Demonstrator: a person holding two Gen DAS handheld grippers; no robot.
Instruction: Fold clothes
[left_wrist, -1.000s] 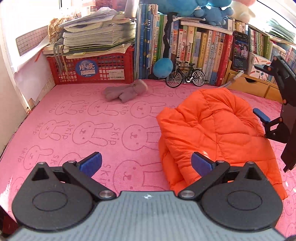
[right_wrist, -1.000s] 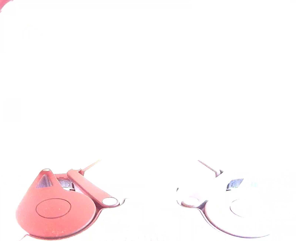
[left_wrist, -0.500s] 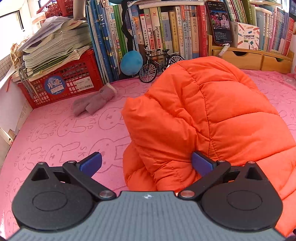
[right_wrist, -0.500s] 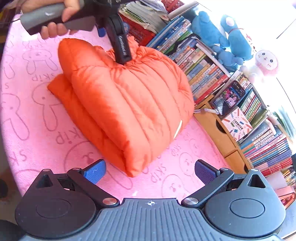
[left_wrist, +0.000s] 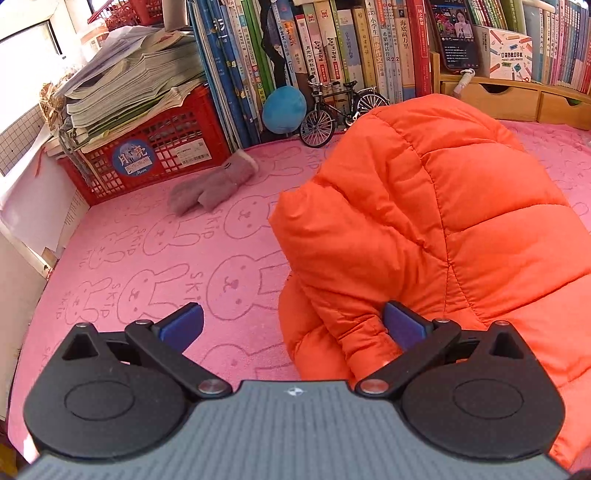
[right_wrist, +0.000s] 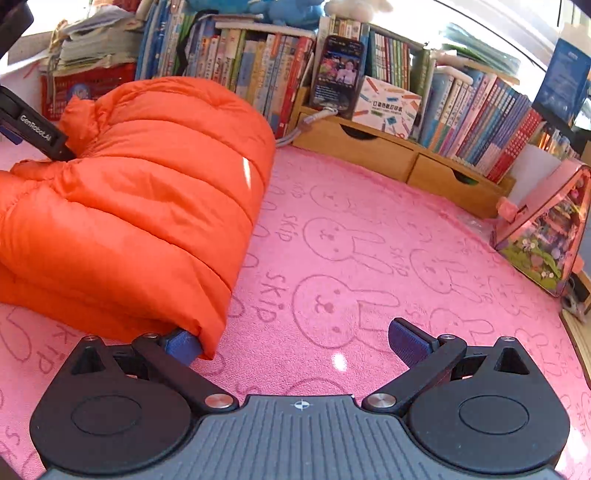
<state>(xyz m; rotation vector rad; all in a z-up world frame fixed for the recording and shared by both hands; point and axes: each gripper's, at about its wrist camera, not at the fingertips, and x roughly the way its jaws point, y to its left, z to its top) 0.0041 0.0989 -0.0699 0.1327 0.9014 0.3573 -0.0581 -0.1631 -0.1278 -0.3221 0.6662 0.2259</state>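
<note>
An orange puffer jacket (left_wrist: 436, 229) lies bundled and folded over on the pink rabbit-print mat (left_wrist: 155, 258). My left gripper (left_wrist: 291, 326) is open at the jacket's near left corner; its right pad sits in a crease of the fabric and its left pad hovers over bare mat. In the right wrist view the same jacket (right_wrist: 147, 199) fills the left side. My right gripper (right_wrist: 295, 341) is open low over the mat, its left pad tucked just under the jacket's near corner. The left gripper's black body (right_wrist: 33, 129) shows at the jacket's far left.
A grey mitten (left_wrist: 212, 184), a red crate (left_wrist: 147, 155) stacked with papers, a toy bicycle (left_wrist: 341, 107) and a row of books (left_wrist: 332, 48) line the back. Wooden drawers (right_wrist: 399, 155), a phone (right_wrist: 338, 74) and a pink toy house (right_wrist: 546, 236) stand at right.
My left gripper has closed in on the jacket's corner. My right gripper dropped from high above the jacket to mat level at its right corner. The right view was washed out a second ago.
</note>
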